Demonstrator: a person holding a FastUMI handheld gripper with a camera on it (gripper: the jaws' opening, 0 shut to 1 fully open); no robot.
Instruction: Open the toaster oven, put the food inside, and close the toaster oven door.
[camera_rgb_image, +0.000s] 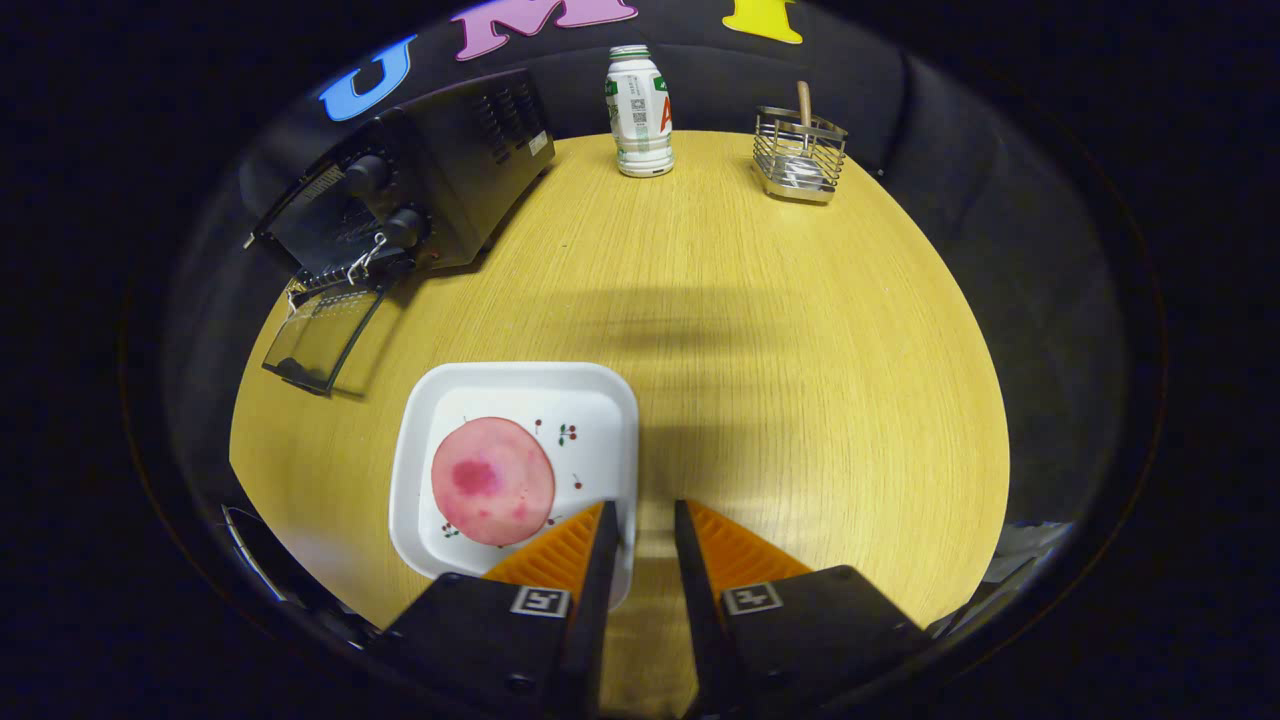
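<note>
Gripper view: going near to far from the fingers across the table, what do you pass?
Gripper, fingers slightly apart with nothing between them → white plate holding the pink round food → toaster oven, door folded down open → bottle and wire basket at the far edge.

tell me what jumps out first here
A round pink food piece on a white plate sits just ahead of the gripper, whose fingers stand slightly apart, holding nothing. Beyond the plate stands the black toaster oven, its glass door already dropped open onto the wooden table.
</note>
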